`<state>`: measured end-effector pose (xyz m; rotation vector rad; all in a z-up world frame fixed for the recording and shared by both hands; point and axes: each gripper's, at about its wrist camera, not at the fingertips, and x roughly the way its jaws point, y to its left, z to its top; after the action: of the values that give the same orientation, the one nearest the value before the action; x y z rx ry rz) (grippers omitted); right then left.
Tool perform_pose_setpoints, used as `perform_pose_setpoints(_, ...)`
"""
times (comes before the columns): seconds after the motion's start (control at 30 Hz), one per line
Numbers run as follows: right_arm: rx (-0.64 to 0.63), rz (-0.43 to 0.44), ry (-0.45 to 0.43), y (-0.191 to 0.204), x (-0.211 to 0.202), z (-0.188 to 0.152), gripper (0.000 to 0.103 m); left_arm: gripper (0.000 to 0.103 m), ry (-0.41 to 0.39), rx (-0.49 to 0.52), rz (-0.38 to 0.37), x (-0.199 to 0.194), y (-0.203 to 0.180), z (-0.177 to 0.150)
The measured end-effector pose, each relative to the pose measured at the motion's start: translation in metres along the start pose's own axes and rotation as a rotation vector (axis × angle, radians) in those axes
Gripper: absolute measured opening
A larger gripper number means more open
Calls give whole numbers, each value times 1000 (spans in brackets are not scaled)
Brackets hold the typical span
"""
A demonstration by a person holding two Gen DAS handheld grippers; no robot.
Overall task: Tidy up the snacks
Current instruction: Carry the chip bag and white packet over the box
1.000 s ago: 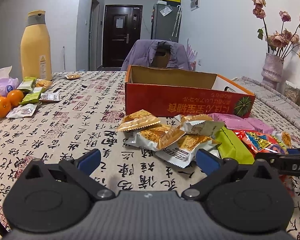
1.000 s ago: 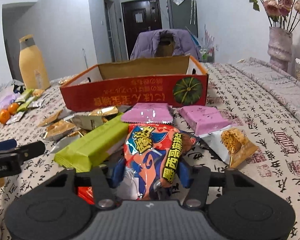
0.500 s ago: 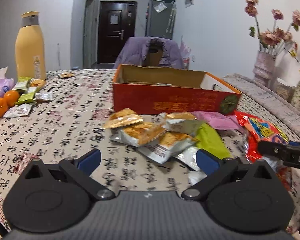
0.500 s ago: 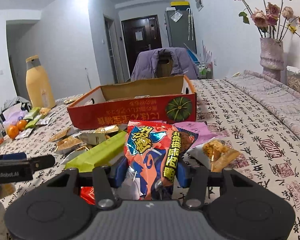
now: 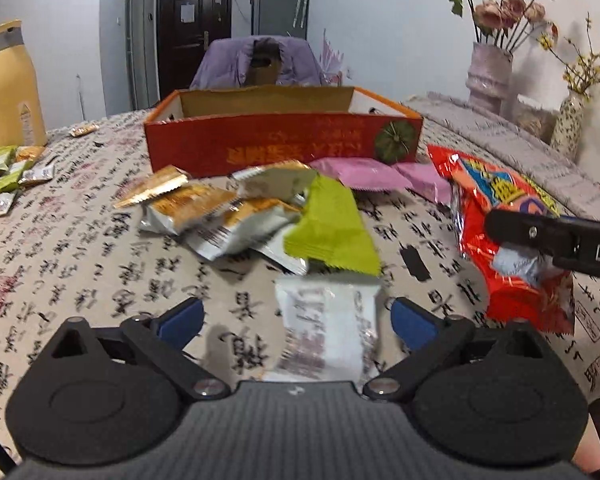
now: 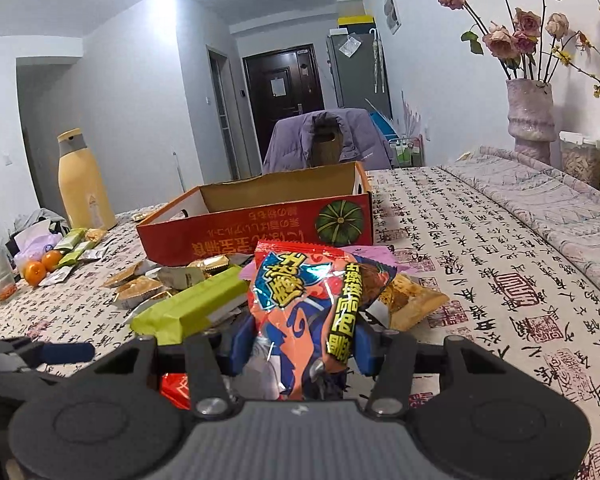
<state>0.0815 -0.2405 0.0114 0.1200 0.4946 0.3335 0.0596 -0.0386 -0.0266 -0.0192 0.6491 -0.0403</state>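
Lower centre, our right gripper (image 6: pixel 300 346) clenches crinkly red snack bag (image 6: pixel 308 304): light, slippery, grip mid-body. Left gripper (image 5: pixel 296 316) closing slightly, straddling white packet (image 5: pixel 328 328), untouched.

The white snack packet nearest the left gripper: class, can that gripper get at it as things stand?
Probably yes. The white snack packet already lies between the wide-apart fingers of the left gripper, which have just been closing. Nothing covers it; the green packet lies just beyond.

White letters "DA" – cut off by the frame edge – stand on the black gripper arm (image 5: pixel 572 240). The red box (image 6: pixel 260 236), snack bag (image 6: pixel 312 304) and tablecloth (image 6: pixel 500 280) carry Chinese characters, not legible here.
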Motion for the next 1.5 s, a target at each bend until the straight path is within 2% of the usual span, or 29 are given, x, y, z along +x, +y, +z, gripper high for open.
perform_pose_setpoints(0.07,2,4,-2,-3,-2,-1,50,85,12,5,3,2,-4,-1)
perform_pose_setpoints(0.2,3,12,-1,-4,-3,-3,50,66,26,10,5,4,-7,-2)
perform_pose_setpoints(0.23,1,14,-1,-4,-3,-4,50,55,25,14,-1,4,-7,-2)
perform_pose_setpoints(0.33,-2,18,0,-3,-5,-5,50,49,24,7,-21,1,-7,-2)
perform_pose_setpoints(0.5,-10,21,-2,-1,-8,-5,50,48,15,9,-23,-6,-9,-3)
perform_pose_setpoints(0.87,-43,22,-44,10,-18,8,50,48,-59,16,-38,-42,0,-2)
perform_pose_setpoints(1.17,-70,26,-85,19,-3,36,50,48,-206,2,3,-59,13,39)
perform_pose_setpoints(1.5,-98,23,-123,30,38,88,50,48,-276,13,21,-38,22,102)
